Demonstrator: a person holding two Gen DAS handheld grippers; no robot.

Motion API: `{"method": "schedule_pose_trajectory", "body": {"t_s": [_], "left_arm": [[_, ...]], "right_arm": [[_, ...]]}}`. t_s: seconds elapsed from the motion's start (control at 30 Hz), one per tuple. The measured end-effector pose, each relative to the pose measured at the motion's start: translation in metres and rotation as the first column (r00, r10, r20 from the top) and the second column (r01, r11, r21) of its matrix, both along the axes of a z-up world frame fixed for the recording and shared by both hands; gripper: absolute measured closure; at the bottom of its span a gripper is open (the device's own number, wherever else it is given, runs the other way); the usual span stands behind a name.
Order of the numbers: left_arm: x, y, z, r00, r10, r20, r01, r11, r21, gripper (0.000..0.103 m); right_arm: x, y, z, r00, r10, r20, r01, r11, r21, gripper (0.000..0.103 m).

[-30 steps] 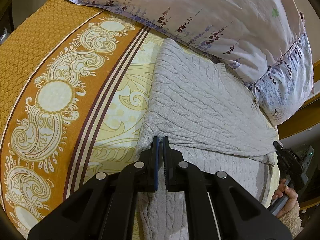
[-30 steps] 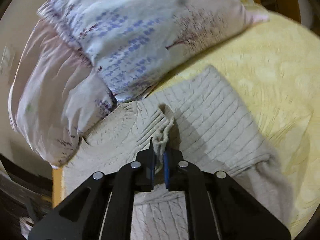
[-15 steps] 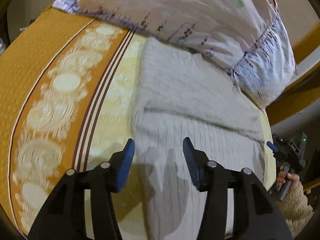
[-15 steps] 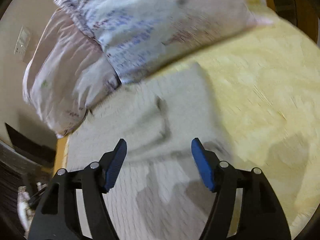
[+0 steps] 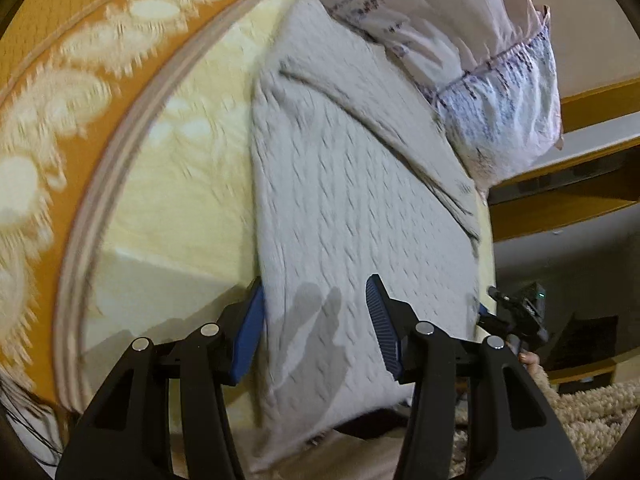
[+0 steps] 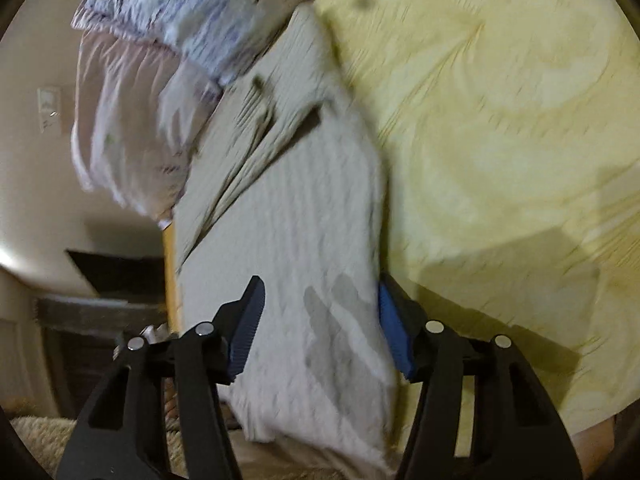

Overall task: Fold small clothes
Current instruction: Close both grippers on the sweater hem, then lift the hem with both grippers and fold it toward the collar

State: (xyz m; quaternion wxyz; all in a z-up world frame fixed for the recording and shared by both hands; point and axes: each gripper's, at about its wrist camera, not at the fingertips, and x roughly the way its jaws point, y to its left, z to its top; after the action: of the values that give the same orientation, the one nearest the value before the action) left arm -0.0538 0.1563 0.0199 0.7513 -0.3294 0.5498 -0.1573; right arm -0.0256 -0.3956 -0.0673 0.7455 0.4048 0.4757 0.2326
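Observation:
A grey cable-knit sweater (image 5: 340, 200) lies on the bed, its upper part folded down across the body. Its far end touches the pillow and its near end reaches the bed's edge. My left gripper (image 5: 318, 320) hovers open over the near end, its blue pads (image 5: 250, 336) apart and the left one beside the sweater's left edge. My right gripper (image 6: 320, 316) is also open above the same sweater (image 6: 300, 220). Its jaws are closing, and the knit shows in the gap between them without either pad pressing it. The right gripper (image 5: 516, 312) also shows at the bed's right side.
A floral pillow (image 5: 480, 60) lies along the far side, also seen as the pillow (image 6: 160, 40). The bedspread has a yellow middle (image 6: 500, 120) and an orange patterned border (image 5: 60, 100). A wooden bed frame (image 5: 560, 204) and a shaggy beige rug (image 5: 592, 420) lie to the right.
Both grippers were shut on the sweater's fold a second ago. They have let go, opened and drawn back toward the sweater's near end, leaving the fold lying flat.

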Motion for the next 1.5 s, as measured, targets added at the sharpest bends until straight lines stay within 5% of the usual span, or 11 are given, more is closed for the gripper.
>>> {"method": "schedule_pose_trajectory", "body": {"t_s": [0.2, 0.43, 0.5, 0.57, 0.6, 0.9, 1.13, 1.5], "left_arm": [[-0.021, -0.016, -0.004, 0.997, -0.051, -0.05, 0.045, 0.994, -0.101, 0.055], [-0.041, -0.032, -0.01, 0.986, -0.123, -0.113, 0.11, 0.987, -0.115, 0.066], [-0.041, -0.034, -0.011, 0.985, -0.126, -0.121, 0.114, 0.988, -0.104, 0.076], [-0.039, -0.037, -0.01, 0.983, -0.135, -0.124, 0.125, 0.988, -0.089, 0.093], [-0.038, -0.038, -0.008, 0.984, -0.138, -0.116, 0.129, 0.988, -0.079, 0.095], [-0.016, -0.014, 0.017, 0.997, -0.071, 0.031, 0.073, 0.996, -0.058, 0.097], [0.016, 0.018, 0.037, 0.983, 0.082, 0.165, -0.051, 0.981, -0.185, 0.097], [0.08, 0.019, 0.062, 0.95, 0.128, 0.283, -0.065, 0.973, -0.222, 0.098]], "right_arm": [[-0.018, 0.022, -0.011, 0.986, 0.16, -0.042, -0.157, 0.985, 0.071, 0.06], [-0.039, 0.045, -0.016, 0.941, 0.325, -0.092, -0.32, 0.945, 0.061, 0.07], [-0.044, 0.052, -0.017, 0.925, 0.366, -0.101, -0.364, 0.931, 0.043, 0.074], [-0.047, 0.061, -0.015, 0.913, 0.398, -0.093, -0.399, 0.917, 0.007, 0.094], [-0.048, 0.064, -0.01, 0.913, 0.402, -0.066, -0.404, 0.915, -0.01, 0.095], [-0.041, 0.041, 0.049, 0.953, 0.221, 0.207, -0.188, 0.968, -0.167, 0.097], [-0.027, 0.025, 0.089, 0.917, 0.093, 0.387, -0.016, 0.98, -0.199, 0.097], [0.013, 0.028, 0.125, 0.867, 0.019, 0.497, 0.06, 0.988, -0.143, 0.097]]}}
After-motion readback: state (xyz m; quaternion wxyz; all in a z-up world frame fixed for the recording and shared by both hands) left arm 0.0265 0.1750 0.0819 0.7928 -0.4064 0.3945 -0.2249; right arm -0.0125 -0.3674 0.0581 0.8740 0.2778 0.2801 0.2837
